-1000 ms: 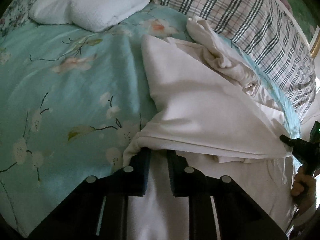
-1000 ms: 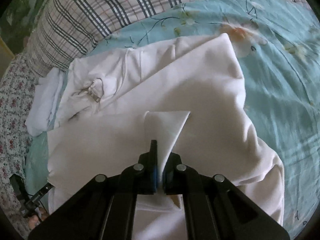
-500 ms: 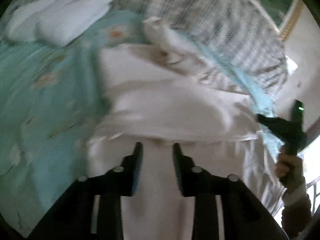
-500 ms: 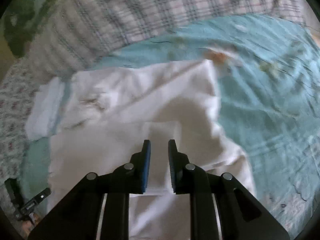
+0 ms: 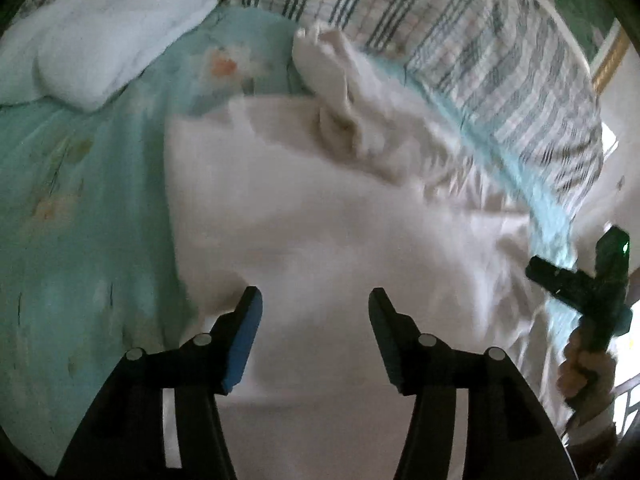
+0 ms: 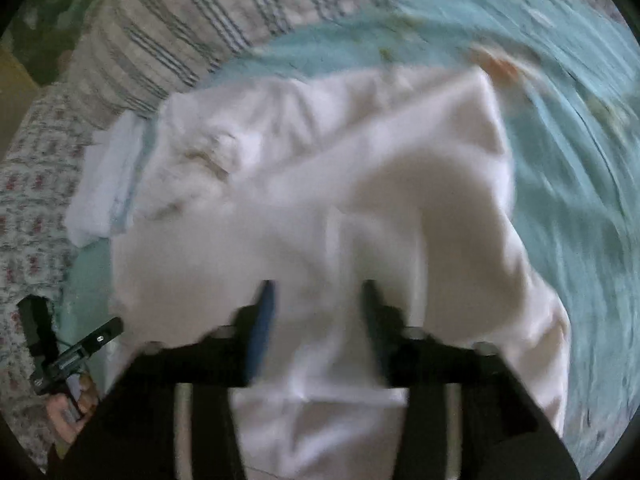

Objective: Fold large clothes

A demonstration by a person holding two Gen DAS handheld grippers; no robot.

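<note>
Here both grippers' jaws gape wide, empty, above the white garment (image 5: 340, 232).

Teal floral bed (image 5: 80, 216) under white garment (image 5: 320, 220), folded towel (image 5: 100, 40), plaid pillow (image 5: 460, 40).

Large white garment (image 5: 344, 216) lies partly folded, bunched at its far edge

White garment (image 5: 320, 220); teal floral bedsheet (image 5: 80, 200); plaid pillow (image 5: 460, 40)
</note>
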